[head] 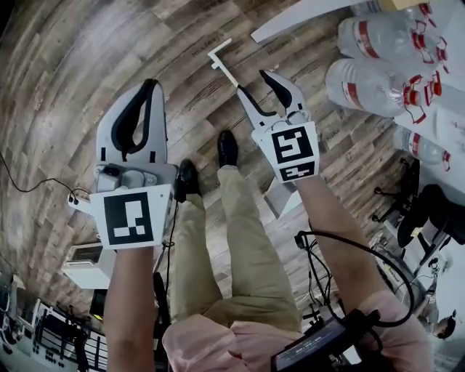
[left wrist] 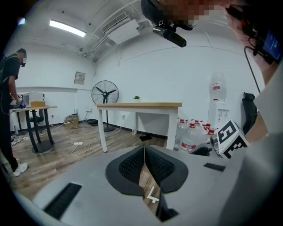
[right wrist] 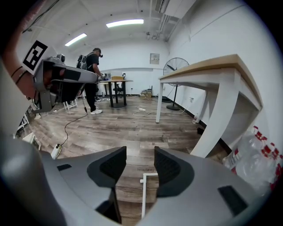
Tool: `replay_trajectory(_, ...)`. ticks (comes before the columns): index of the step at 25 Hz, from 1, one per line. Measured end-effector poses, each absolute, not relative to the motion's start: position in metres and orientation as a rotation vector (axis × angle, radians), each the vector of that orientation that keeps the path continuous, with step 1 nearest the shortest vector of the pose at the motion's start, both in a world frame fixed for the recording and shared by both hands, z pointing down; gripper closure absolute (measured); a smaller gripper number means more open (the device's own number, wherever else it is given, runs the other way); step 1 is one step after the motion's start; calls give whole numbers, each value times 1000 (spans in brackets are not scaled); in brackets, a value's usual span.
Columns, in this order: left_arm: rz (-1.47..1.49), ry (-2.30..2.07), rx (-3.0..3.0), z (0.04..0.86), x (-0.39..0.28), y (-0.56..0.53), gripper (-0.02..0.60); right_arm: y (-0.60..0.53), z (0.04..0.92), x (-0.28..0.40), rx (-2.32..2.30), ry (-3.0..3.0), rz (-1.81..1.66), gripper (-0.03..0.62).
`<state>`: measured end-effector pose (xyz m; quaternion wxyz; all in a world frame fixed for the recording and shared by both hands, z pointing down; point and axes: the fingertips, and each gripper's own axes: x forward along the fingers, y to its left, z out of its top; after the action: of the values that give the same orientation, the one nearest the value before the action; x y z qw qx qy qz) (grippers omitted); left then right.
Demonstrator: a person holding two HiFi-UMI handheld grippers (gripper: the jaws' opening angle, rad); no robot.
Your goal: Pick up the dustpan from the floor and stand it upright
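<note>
The dustpan's thin white handle (head: 225,67) slants across the wooden floor, its T-shaped end farthest from me. A white shape (head: 282,201) below my right wrist may be its pan; the gripper hides the join. My right gripper (head: 252,81) hovers over the handle's near part, open, with nothing between its fingers. In the right gripper view the handle (right wrist: 143,194) shows through the gap below the right gripper (right wrist: 139,164). My left gripper (head: 149,84) is held higher at the left, shut and empty. In the left gripper view the left gripper (left wrist: 144,149) has its pads touching, and the handle (left wrist: 152,197) shows beneath.
Large water bottles (head: 370,80) lie at the right beside a white table leg (head: 305,16). My shoes (head: 227,147) stand just behind the handle. A power strip (head: 77,204) and a white box (head: 87,265) sit at the left. A person (right wrist: 93,79) stands far off.
</note>
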<state>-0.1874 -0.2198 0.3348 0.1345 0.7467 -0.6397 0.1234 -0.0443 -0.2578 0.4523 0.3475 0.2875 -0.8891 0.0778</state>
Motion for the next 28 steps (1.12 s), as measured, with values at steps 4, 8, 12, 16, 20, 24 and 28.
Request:
replay_trajectory(4,344,-1841,2123,368,-193,-221,563,-259,484,-46,742,-2285,237,398)
replay_trajectory(8,368,-1828,2114,394,-193,-226,563,-264,514,-46,724,-2272,252,401)
replay_trajectory(12,391,-1807,2105,425,-194,-229,563,-268,547,-47,711,-2262,254,405)
replay_trajectory(16,424,-1802,2096,455,-197,-228,563,-271,584,-48,684,-2244,267,408)
replay_trajectory(20,442,-1798,2116,479,-197,-229,563,-272,622,-46,658,-2227,289,414)
replay_trajectory(24,456,-1807,2106,502,-197,-234,561,-277,655,-44,633,-2217,290,416)
replay_trajectory(28,448,-1795,2104,523,-192,-238,561,-283,687,-38,626,-2196,302,418)
